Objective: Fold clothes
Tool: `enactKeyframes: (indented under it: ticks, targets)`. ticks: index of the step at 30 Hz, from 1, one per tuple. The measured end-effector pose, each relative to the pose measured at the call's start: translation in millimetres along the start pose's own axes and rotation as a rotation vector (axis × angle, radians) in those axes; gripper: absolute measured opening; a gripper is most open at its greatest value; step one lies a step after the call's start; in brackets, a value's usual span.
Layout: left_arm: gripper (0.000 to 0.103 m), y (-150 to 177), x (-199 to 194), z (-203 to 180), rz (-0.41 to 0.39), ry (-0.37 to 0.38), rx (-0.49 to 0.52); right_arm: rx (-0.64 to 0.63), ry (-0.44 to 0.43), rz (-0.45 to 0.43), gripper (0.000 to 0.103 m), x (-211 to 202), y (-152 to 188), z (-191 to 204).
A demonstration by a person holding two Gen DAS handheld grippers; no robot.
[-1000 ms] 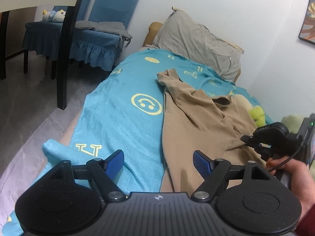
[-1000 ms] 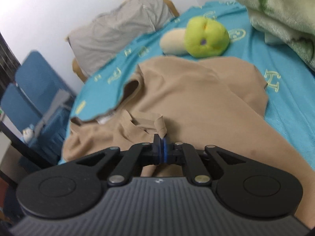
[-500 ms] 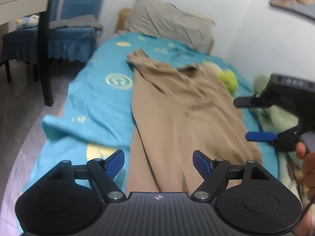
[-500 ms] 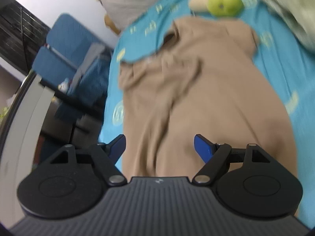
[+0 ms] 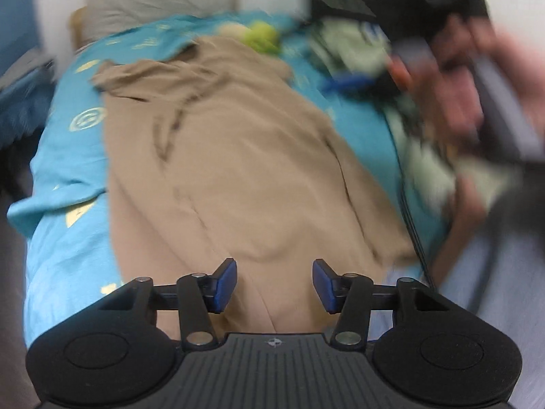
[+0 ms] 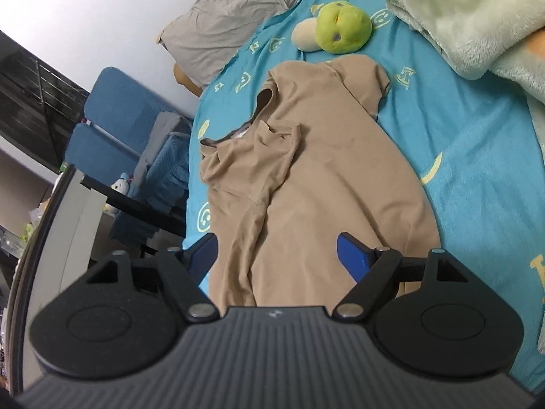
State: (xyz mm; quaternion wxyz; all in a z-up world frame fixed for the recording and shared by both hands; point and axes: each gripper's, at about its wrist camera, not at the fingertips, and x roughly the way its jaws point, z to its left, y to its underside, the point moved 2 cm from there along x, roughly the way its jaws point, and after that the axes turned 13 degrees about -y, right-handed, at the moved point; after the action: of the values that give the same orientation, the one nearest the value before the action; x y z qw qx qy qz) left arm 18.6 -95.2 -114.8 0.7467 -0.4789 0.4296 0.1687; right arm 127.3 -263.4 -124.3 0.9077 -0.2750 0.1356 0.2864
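Shirt [image 6: 316,177] lies flat below both parted grippers

Tan shirt [image 6: 316,177] soft matt cloth, teal sheet [image 6: 477,156] smooth fabric w/ print, blanket [image 6: 477,17] fleecy (plush-looking)

Even, soft indoor light; we see no hard shadows and no glare. Left wrist view: heavy motion blur over the whole scene, worst at the right, where the person's hand [image 5: 466,102] smears into streaks. The tan shirt [image 5: 238,156] keeps only its broad creases. The left gripper [image 5: 275,286] itself stays sharp. Right wrist view: mostly crisp; we read the shirt's seams and the green plush toy [image 6: 342,27] clearly, with slight softness near the right gripper [image 6: 277,259]. Both views bow strongly at the edges, and the corners darken to black.
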Motion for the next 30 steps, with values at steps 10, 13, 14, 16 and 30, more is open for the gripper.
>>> enactKeyframes:
  ticks: [10,13,14,16,30]
  targets:
    - [0.005,8,28,-10,0.150,-0.140,0.054,0.058,-0.047,-0.015,0.080,-5,-11,-6]
    - [0.004,6,9,0,0.082,-0.099,-0.018,0.066,-0.042,-0.024,0.080,-6,-12,-8]
    - [0.004,5,0,0,0.053,-0.077,-0.034,0.064,-0.039,-0.026,0.080,-6,-12,-8]
    - [0.004,1,-13,-2,0.009,-0.036,-0.047,0.058,-0.035,-0.030,0.080,-6,-12,-7]
    - [0.048,-5,5,-2,0.040,0.003,-0.116,-0.045,0.025,-0.076,0.080,-21,-17,1]
